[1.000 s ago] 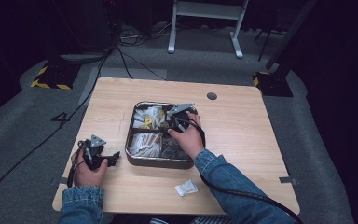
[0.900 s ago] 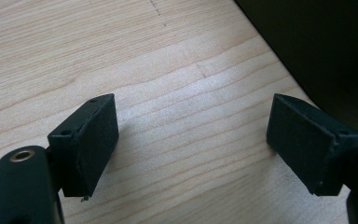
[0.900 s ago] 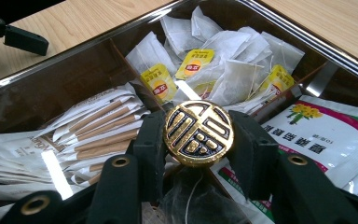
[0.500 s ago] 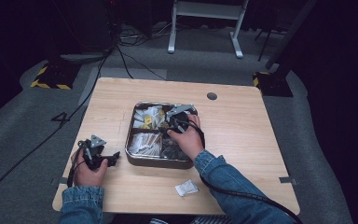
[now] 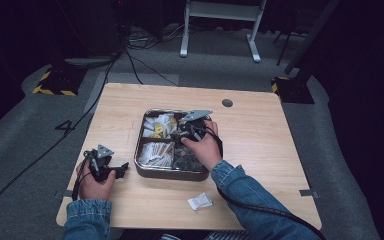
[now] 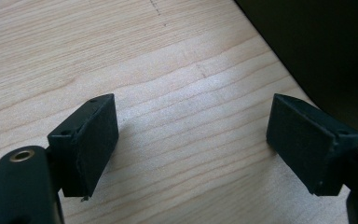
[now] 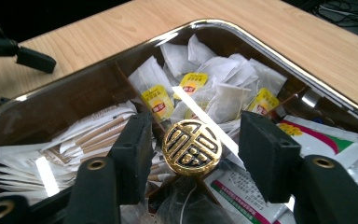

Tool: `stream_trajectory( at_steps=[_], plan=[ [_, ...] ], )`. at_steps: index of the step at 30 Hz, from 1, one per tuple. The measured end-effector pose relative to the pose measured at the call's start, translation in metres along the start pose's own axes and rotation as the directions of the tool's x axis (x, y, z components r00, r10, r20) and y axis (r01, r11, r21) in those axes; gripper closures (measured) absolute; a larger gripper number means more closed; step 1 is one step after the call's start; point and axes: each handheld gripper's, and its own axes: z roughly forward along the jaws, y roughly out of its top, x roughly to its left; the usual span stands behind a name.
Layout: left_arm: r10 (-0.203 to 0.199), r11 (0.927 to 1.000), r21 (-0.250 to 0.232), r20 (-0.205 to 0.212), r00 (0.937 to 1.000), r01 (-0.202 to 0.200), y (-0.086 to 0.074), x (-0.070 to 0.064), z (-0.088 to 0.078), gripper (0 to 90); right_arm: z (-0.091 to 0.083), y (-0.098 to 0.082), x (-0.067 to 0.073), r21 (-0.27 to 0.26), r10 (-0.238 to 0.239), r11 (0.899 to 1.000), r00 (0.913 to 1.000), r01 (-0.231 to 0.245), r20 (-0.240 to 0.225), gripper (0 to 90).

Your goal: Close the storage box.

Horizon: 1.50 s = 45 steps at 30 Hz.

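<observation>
A steel tray (image 5: pixel 170 175) with several compartments sits mid-table. It holds tea bags with yellow tags (image 7: pixel 158 100), paper sachets (image 5: pixel 156 152) and printed packets (image 7: pixel 321 135). A round gold knob (image 7: pixel 192 147) stands at the tray's centre. My right gripper (image 7: pixel 198 140) reaches into the tray (image 7: pixel 279 60) with one jaw on each side of the knob. Its jaws have just been opening, and a gap shows on both sides. The right gripper (image 5: pixel 182 132) hangs over the tray's middle. My left gripper (image 5: pixel 122 170) rests on the wood left of the tray, and in its own view the left gripper (image 6: pixel 191 140) stands open and empty.
A single white sachet (image 5: pixel 200 201) lies on the table near the front edge. A dark cable hole (image 5: pixel 227 103) marks the table's far side. The tray's dark wall (image 6: pixel 326 51) rises just right of the left gripper. Cables trail across the floor beyond.
</observation>
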Motion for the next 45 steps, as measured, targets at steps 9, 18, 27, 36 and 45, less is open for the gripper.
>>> stream_trajectory(
  at_steps=[9,18,27,36,45],
  plan=[
    [0.001,1.0000,0.001,0.000,1.0000,-0.001,0.000,0.000,0.000,17.0,-0.026,0.004,-0.009,-0.074,0.030,0.997,0.9992,-0.032,-0.025,39.5],
    [0.001,1.0000,0.000,-0.002,1.0000,-0.001,0.000,0.000,0.000,17.2,-0.061,0.006,-0.018,-0.127,0.037,0.991,0.9991,-0.039,-0.018,38.8],
    [0.002,1.0000,-0.001,-0.003,1.0000,-0.002,0.000,0.000,0.000,17.2,-0.098,-0.010,-0.033,-0.136,0.061,0.989,0.9980,-0.058,0.017,38.0],
    [0.000,1.0000,-0.002,-0.004,1.0000,0.000,0.000,0.000,0.000,17.3,-0.126,-0.028,-0.052,-0.151,0.100,0.984,0.9938,-0.092,0.048,36.6],
    [-0.001,1.0000,-0.002,-0.004,1.0000,0.001,0.000,0.000,0.000,17.3,-0.146,-0.048,-0.065,-0.149,0.126,0.982,0.9890,-0.114,0.077,35.3]
  ],
)
